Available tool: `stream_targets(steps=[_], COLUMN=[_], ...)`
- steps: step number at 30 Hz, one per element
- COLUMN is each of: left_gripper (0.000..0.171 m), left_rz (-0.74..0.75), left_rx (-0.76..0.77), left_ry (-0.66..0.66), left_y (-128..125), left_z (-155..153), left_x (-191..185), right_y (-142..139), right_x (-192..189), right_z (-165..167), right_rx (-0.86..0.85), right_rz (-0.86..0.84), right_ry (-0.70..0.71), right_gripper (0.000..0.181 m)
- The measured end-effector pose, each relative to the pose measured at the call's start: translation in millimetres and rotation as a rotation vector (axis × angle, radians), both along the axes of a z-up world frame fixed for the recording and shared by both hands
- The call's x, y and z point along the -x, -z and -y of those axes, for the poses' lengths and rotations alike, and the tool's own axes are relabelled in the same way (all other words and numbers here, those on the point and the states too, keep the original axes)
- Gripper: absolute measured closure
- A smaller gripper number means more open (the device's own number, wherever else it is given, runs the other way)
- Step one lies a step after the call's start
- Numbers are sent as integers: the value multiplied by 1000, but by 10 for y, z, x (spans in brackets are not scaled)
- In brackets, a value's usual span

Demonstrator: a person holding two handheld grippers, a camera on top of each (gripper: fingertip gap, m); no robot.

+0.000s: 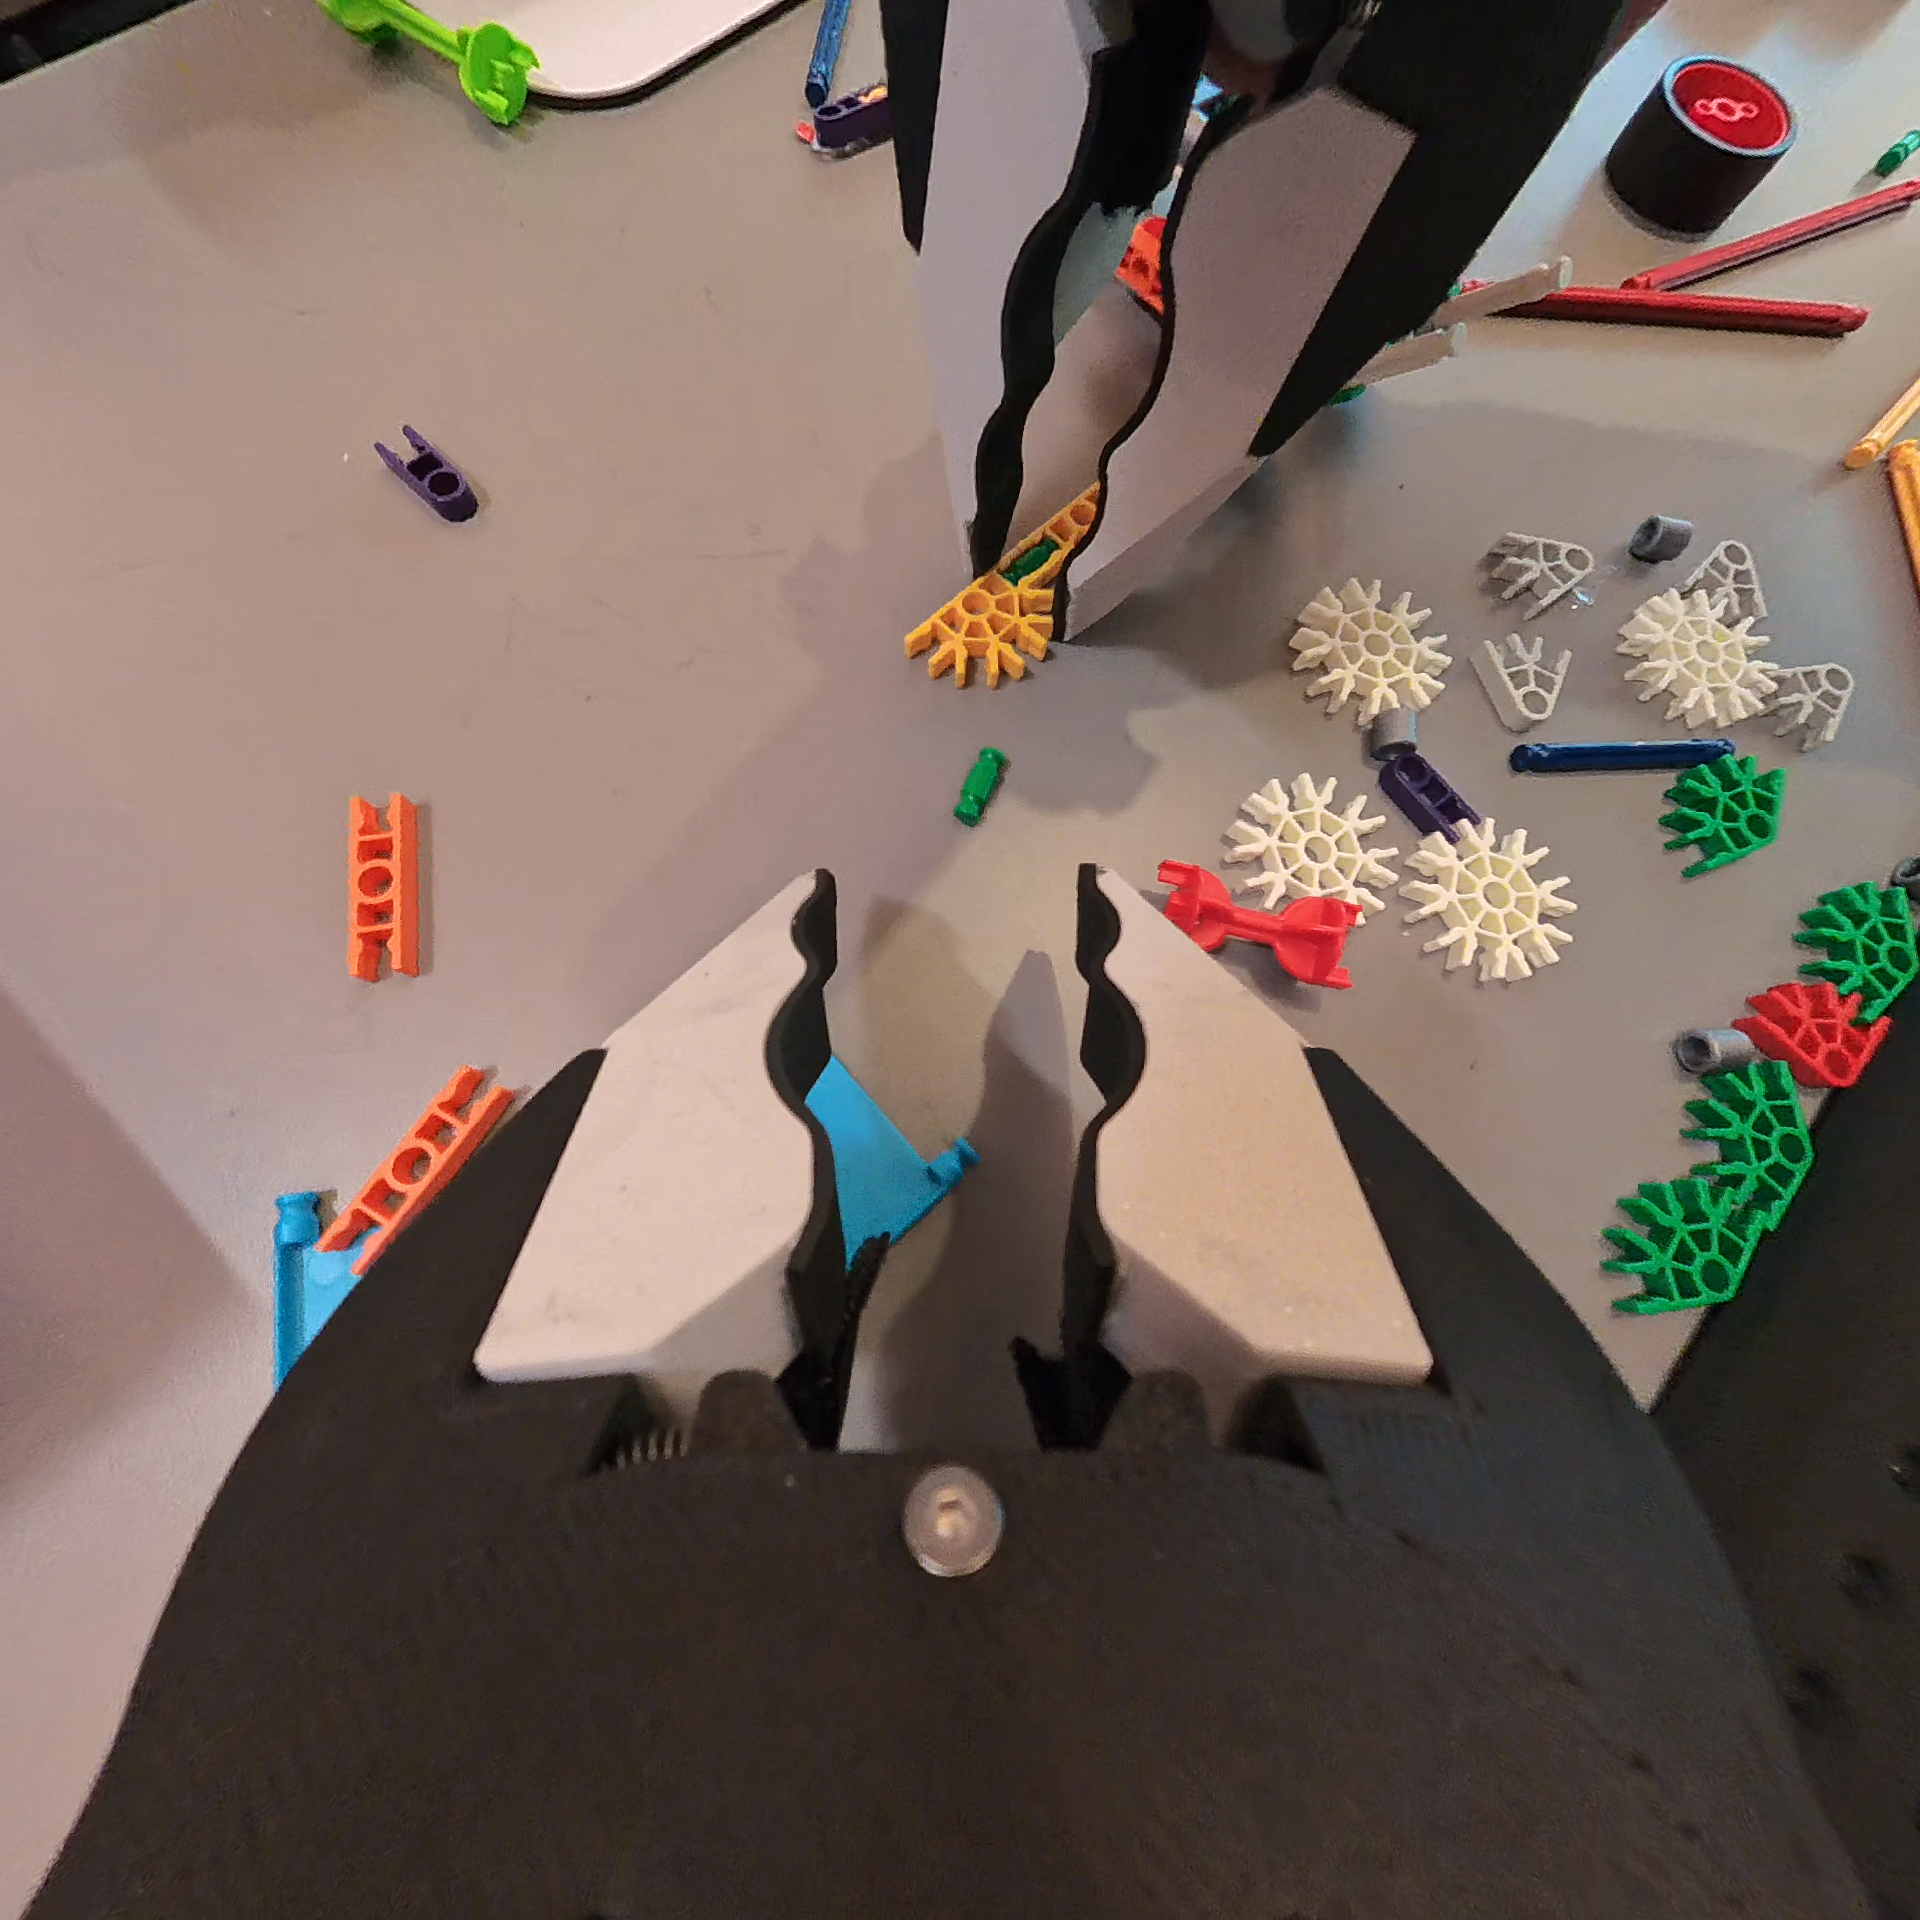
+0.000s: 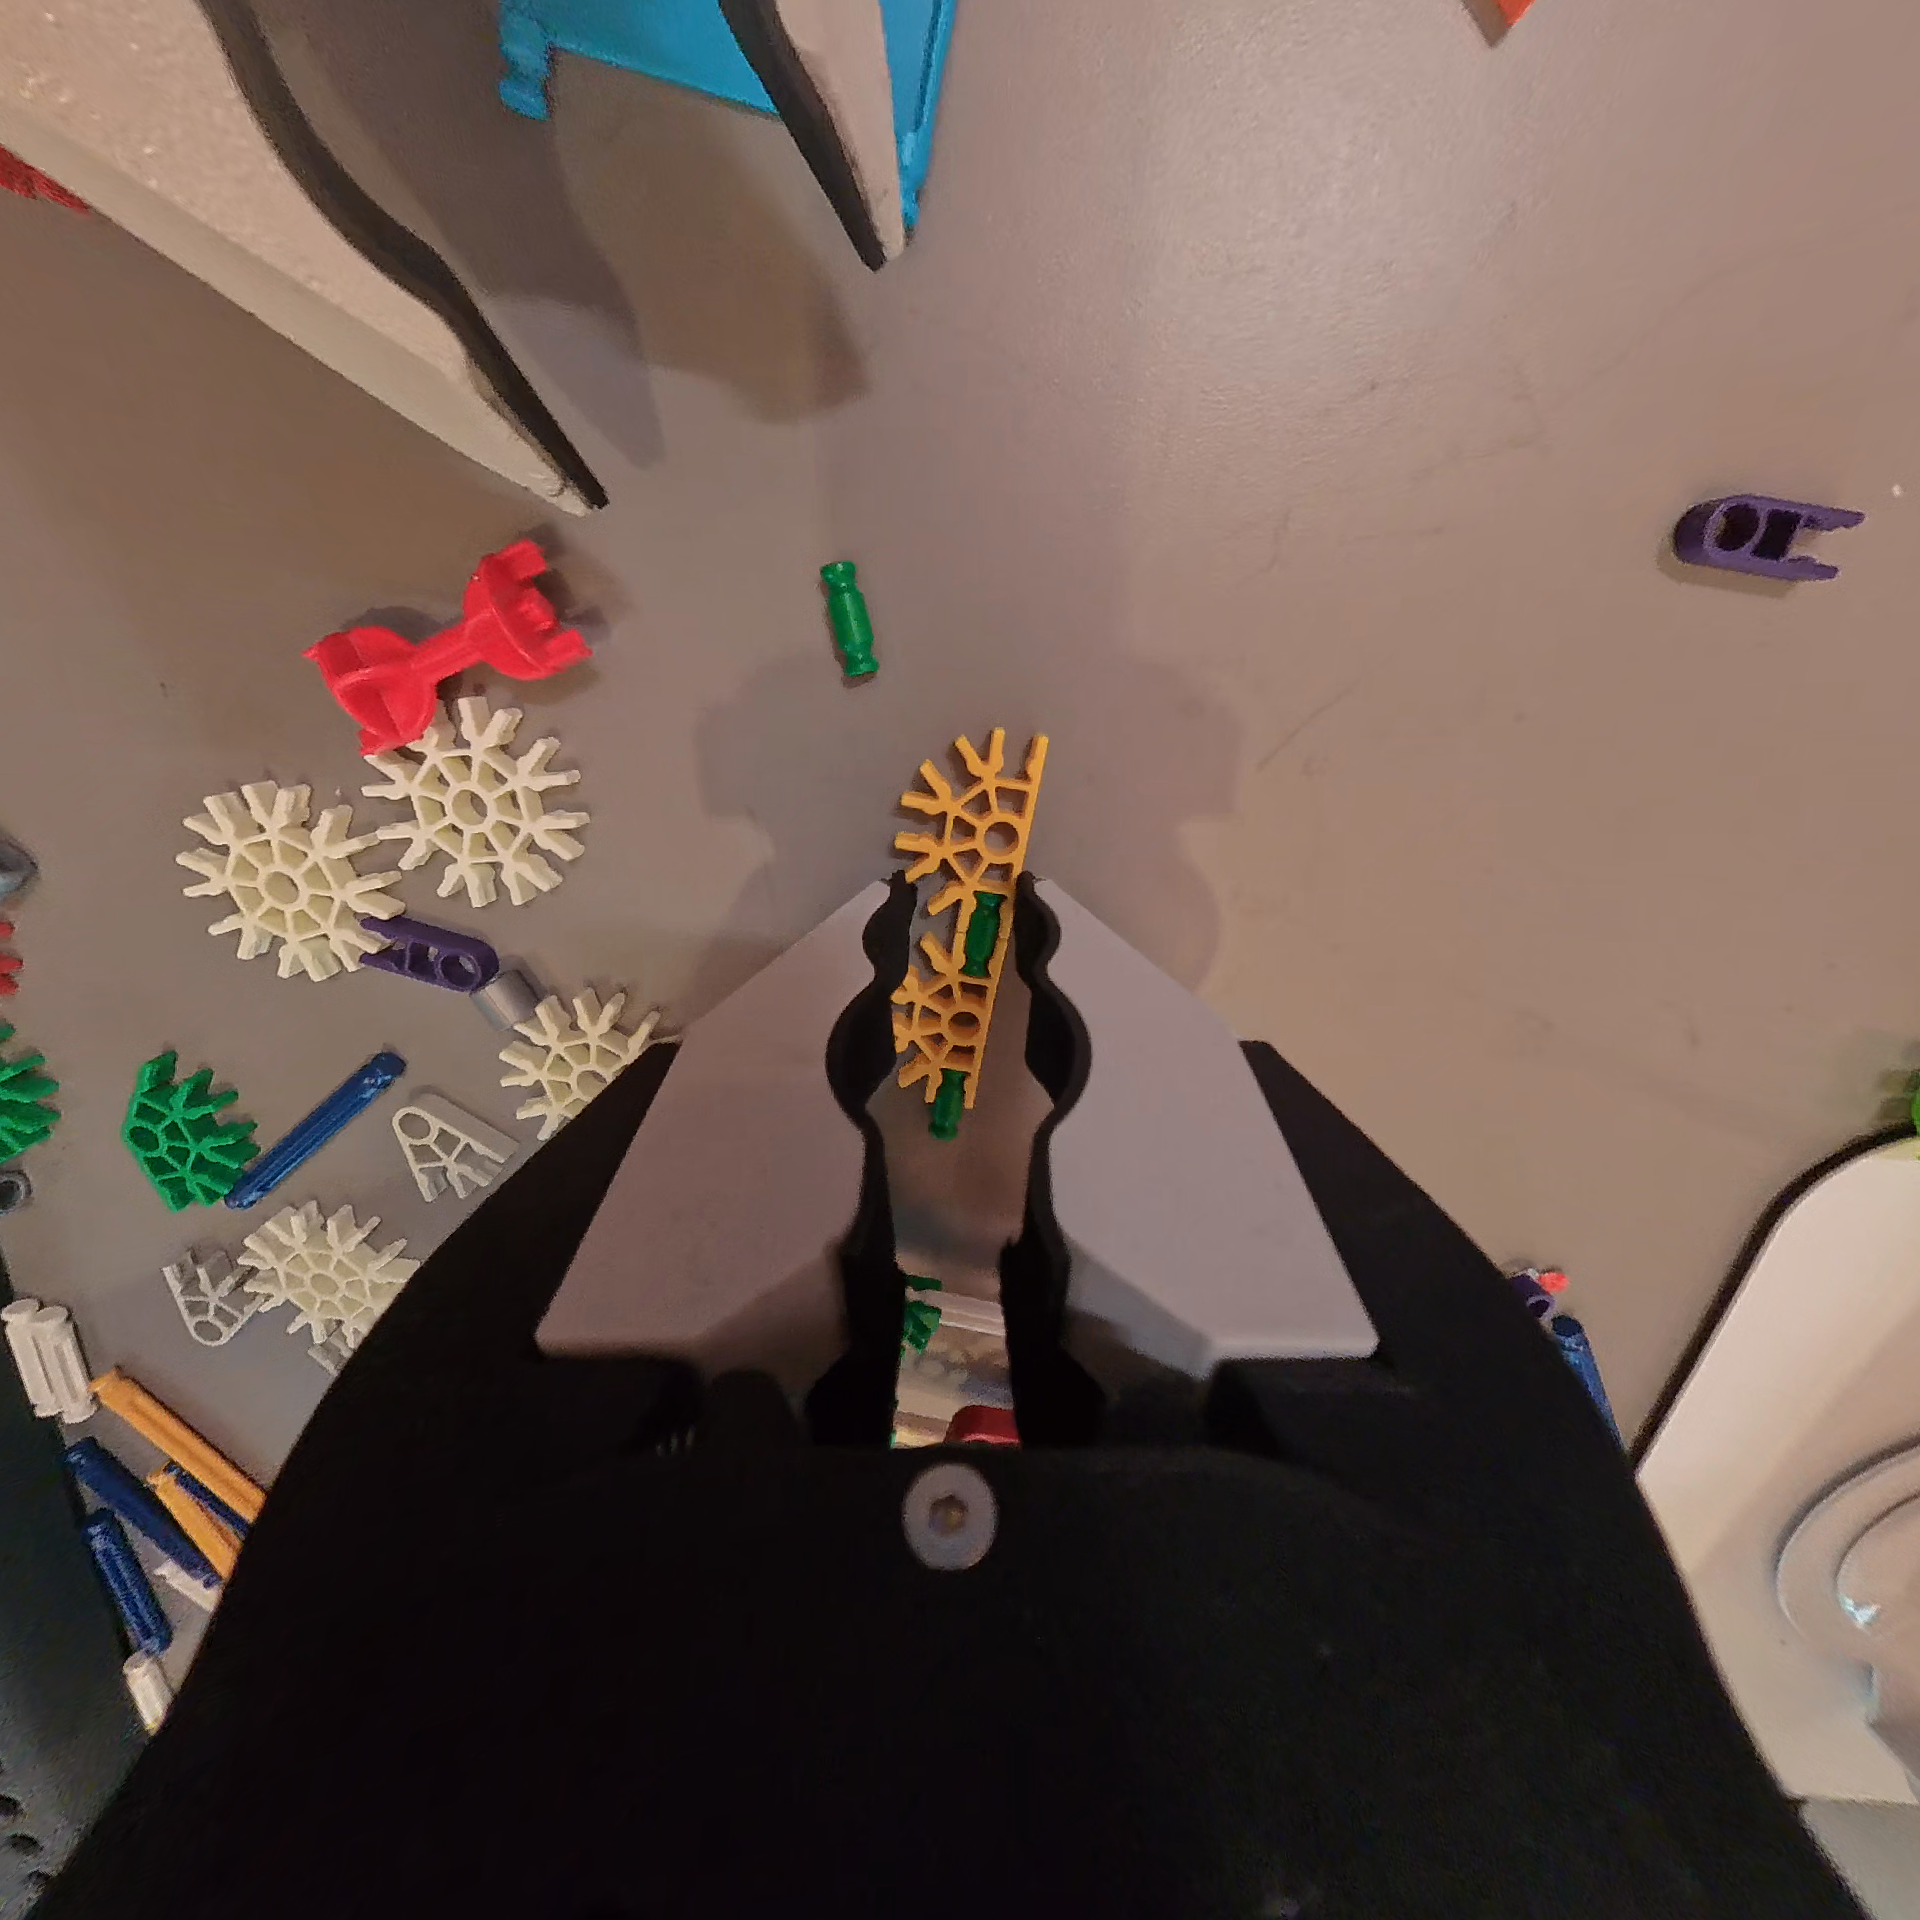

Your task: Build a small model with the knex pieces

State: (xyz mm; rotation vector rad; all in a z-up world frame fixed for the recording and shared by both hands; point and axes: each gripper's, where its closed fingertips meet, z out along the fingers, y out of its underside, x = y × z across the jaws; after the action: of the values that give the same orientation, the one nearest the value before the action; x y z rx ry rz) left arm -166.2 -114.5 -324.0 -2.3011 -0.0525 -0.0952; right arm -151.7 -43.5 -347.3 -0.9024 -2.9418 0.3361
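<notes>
The orange piece (image 1: 382, 885) lies far to the left on the table (image 1: 623, 623), out of the way. The blue piece (image 1: 873, 1153) lies under the left gripper (image 1: 956, 883), partly hidden by one finger, so I think a finger could bump it and push it along if the gripper goes down. The yellow piece (image 2: 977, 821) is thin and spiky and is held only by its edges. I think it could twist or pop out if it is pressed hard on the table. The small green rod (image 1: 979, 787) lies loose near it and could roll if knocked. The red piece (image 1: 1262, 925) and the white wheels (image 1: 1311, 847) lie close on the right and could get nudged too.

The left gripper is wide open. It holds nothing and hangs over the table, with the blue piece below it.

The right gripper (image 2: 961, 881) is almost closed. Its fingers squeeze the yellow piece from both sides. The far end of the yellow piece sticks out past the tips and looks to be touching the table
</notes>
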Motion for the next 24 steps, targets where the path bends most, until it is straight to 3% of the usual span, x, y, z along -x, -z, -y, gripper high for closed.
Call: stream_targets(steps=[6, 14, 24], left_gripper=[134, 149, 150], left_rz=[-13, -18, -84], left_rx=[0, -11, -19], left_ry=[16, 76, 97], left_y=[-26, -15, 25], left_z=[-46, -159, -253], left_x=[36, -18, -91], right_y=[-235, -108, -33], right_x=[-46, -68, -72], right_z=[192, 267, 227], right_rx=[119, 46, 0], right_rz=[-55, -23, 11], right_ry=[-133, -274, -338], right_gripper=[169, 169, 169])
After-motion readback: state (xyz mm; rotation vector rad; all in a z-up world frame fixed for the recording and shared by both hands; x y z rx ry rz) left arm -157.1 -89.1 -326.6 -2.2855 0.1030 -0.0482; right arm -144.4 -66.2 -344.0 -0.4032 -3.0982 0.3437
